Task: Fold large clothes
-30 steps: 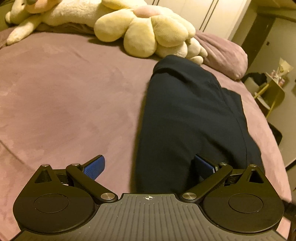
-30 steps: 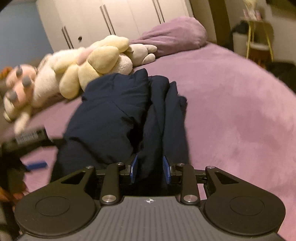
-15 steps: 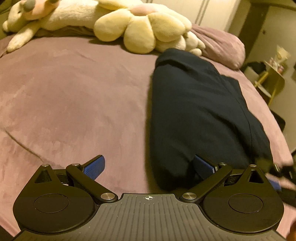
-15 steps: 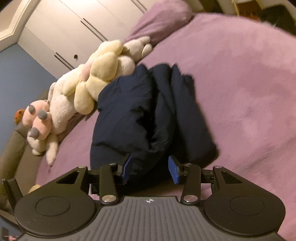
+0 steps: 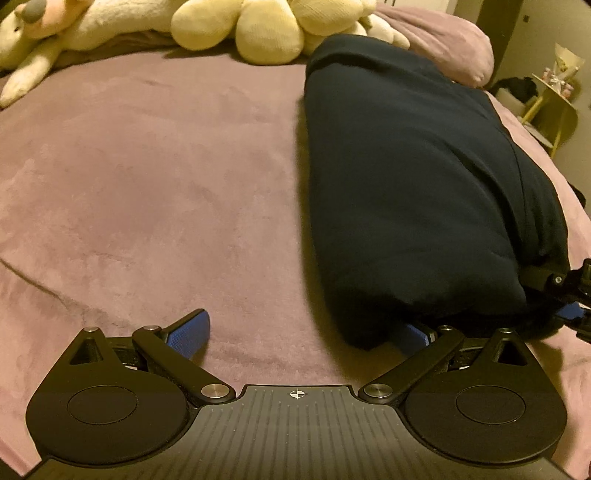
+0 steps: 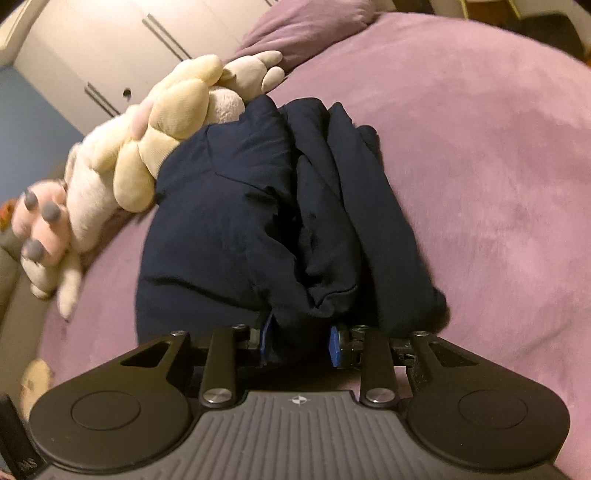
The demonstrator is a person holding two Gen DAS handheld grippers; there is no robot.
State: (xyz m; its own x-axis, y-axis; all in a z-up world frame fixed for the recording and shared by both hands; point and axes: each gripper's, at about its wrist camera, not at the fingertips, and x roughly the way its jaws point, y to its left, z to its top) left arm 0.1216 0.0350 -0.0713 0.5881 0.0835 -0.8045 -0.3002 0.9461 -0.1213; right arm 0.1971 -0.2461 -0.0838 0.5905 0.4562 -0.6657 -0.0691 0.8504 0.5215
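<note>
A dark navy garment [image 5: 413,192] lies folded in a long bundle on the mauve bed cover [image 5: 147,177]. My left gripper [image 5: 299,332] is open wide; its right finger sits at the bundle's near corner and its left finger rests over bare cover. In the right wrist view the garment [image 6: 266,206] shows its layered edges. My right gripper [image 6: 299,343] is partly open, with the garment's near end lying between its blue pads. The right gripper also shows in the left wrist view [image 5: 569,299] at the bundle's right end.
Cream plush toys [image 5: 273,26] lie along the head of the bed, touching the garment's far end [image 6: 162,147]. A mauve pillow [image 5: 450,48] lies behind. A yellow side table [image 5: 554,103] stands off the right edge. White wardrobe doors [image 6: 122,55] are at the back.
My right gripper's fingers opened from a tight pinch on the cloth, then narrowed somewhat around the near end. My left gripper stayed open and moved back and left, so the bundle's near end shows.
</note>
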